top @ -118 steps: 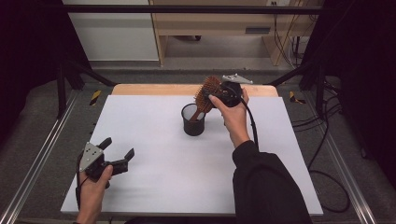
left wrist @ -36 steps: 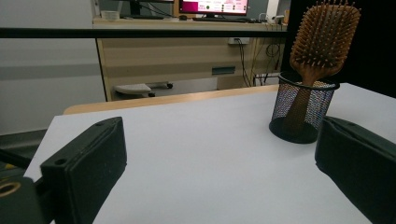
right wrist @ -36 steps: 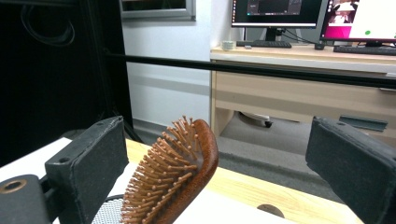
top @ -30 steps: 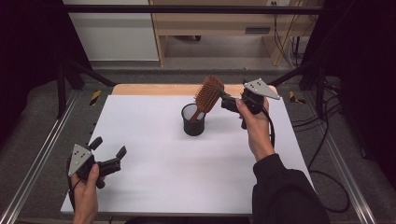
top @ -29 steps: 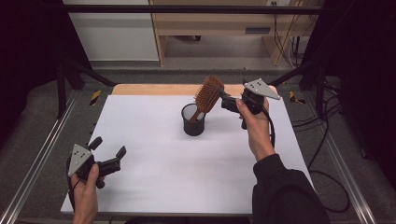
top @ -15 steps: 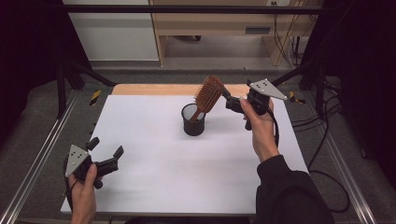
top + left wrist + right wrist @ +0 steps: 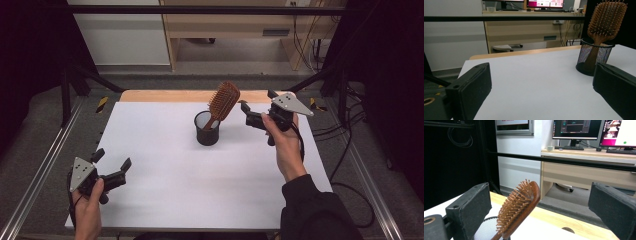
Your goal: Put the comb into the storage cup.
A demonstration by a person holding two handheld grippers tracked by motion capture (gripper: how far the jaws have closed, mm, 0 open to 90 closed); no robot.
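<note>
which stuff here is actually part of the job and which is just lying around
Part of the job:
- wooden hairbrush, standing handle-down in the cup
- black mesh cup
- right tool, open, beside the brush
- left tool, open, near the table's front left corner

Just lying about:
- wooden desk behind the table
- monitors
- floor cables

No lettering, brand, number or sign can be read anywhere here. Beyond the jaws in the right gripper view, two lit computer monitors [image 7: 575,129] on the pale wooden desk [image 7: 584,167] show windows whose text is too small and blurred to make out. The screens [image 7: 544,3] far ahead in the left gripper view are equally illegible.
</note>
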